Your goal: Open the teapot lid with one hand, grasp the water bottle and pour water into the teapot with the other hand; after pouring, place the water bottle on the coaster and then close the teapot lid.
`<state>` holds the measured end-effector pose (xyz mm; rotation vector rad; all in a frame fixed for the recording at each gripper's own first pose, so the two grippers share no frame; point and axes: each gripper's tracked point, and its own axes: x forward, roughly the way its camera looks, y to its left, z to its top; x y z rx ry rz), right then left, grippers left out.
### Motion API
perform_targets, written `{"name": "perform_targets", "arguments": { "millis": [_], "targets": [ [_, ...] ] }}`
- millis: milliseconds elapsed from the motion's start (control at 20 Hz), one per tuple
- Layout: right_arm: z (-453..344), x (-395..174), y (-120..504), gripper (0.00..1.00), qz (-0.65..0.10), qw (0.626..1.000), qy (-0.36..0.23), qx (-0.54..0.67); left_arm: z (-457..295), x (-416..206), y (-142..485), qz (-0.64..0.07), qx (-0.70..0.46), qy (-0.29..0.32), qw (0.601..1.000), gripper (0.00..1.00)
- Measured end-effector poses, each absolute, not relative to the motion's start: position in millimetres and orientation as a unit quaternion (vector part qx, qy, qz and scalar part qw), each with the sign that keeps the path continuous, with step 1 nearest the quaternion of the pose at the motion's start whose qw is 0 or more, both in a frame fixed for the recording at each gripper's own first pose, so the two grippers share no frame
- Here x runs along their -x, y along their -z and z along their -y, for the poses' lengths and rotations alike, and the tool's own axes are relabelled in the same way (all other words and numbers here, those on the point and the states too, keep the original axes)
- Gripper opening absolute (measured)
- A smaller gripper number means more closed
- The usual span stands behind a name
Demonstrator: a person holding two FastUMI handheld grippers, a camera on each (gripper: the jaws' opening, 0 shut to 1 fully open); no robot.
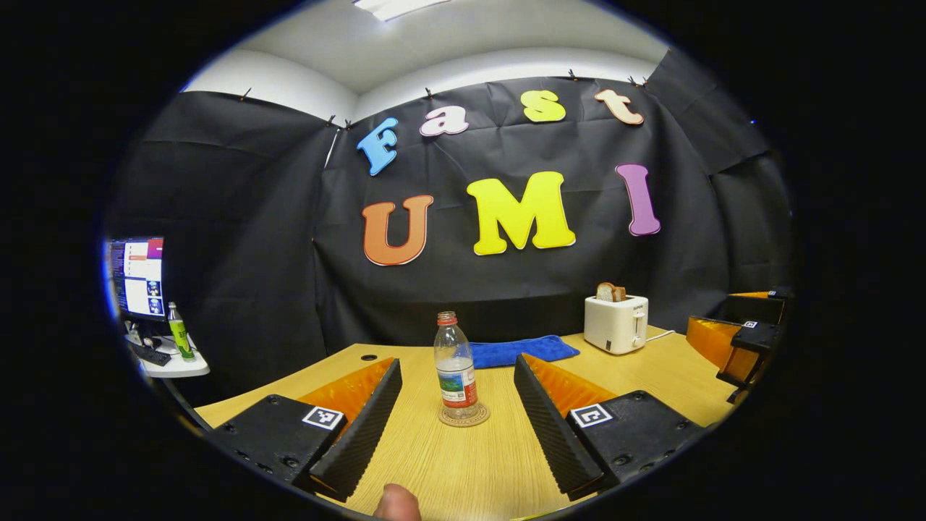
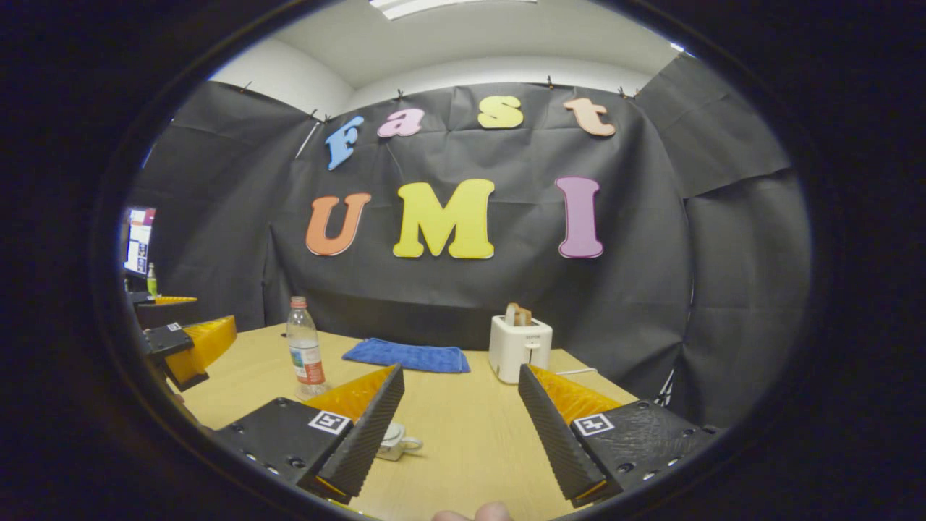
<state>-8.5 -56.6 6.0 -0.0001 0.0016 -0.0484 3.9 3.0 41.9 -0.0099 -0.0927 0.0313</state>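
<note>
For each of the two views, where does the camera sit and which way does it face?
Left gripper view: rides on the left claw, facing the water bottle on its coaster; a fingertip shows below.
Right gripper view: rides on the right claw, facing the toaster; the teapot peeks beside its finger.
Shared: bottle, blue cloth, toaster, wooden table; each sees the other claw at its edge.

The wooden counter [image 1: 470,463] is carrying a coaster [image 1: 463,417] under the water bottle [image 1: 455,365], a blue cloth [image 1: 522,350], a toaster [image 1: 616,323], and a partly hidden teapot [image 2: 396,440].
</note>
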Motion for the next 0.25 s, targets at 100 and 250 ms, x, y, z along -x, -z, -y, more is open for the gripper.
{"name": "perform_targets", "arguments": {
  "millis": [100, 250],
  "targets": [
    [55.3, 7.4, -6.5, 0.96, -0.004, 1.000, 0.024, 0.001, -5.6, -4.4, -43.1, 0.048, 0.007, -0.020, 0.999, 0.98],
    [52.8, 7.3, -7.7, 0.98, -0.005, 1.000, 0.022, 0.006, -4.7, -3.7, -42.2, 0.049, 0.006, -0.021, 0.999, 0.98]
  ]
}}
